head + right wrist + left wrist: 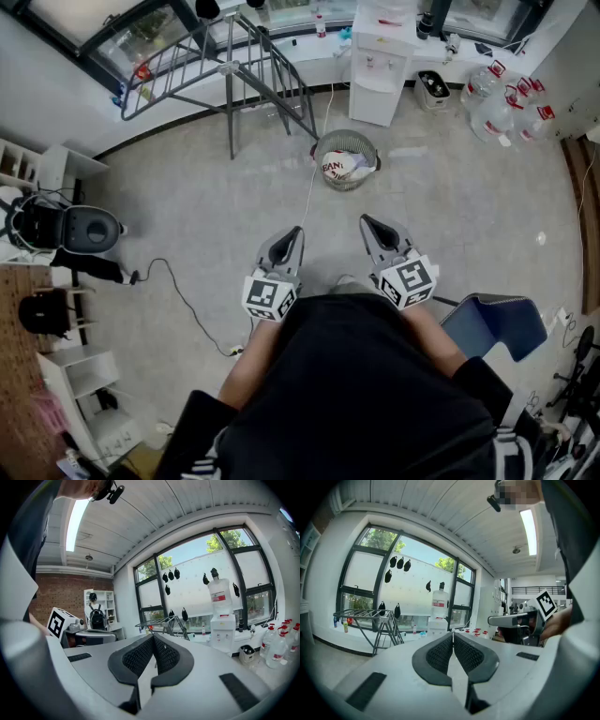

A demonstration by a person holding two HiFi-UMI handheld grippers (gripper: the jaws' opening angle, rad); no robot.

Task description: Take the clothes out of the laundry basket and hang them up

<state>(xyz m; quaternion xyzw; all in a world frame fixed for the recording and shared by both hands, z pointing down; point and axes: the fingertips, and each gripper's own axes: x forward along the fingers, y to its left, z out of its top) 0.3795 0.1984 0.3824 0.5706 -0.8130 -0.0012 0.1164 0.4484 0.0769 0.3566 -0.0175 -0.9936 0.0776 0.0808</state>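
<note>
A round wire laundry basket point(348, 160) with white and red clothes point(340, 168) in it stands on the floor ahead of me. The grey drying rack point(220, 58) stands to its far left by the windows; it also shows in the left gripper view point(370, 620) and right gripper view point(164, 623). My left gripper point(295, 231) and right gripper point(367, 222) are held side by side near my chest, well short of the basket. Both are shut with nothing between the jaws, as the left gripper view point(453, 634) and right gripper view point(153, 636) show.
A white water dispenser point(382, 58) stands behind the basket, with several water bottles point(502, 103) at the far right. A black cable point(183, 300) runs across the floor on the left. White shelves point(56, 173) and a black backpack point(56, 225) stand at the left; a blue chair point(495, 323) is at my right.
</note>
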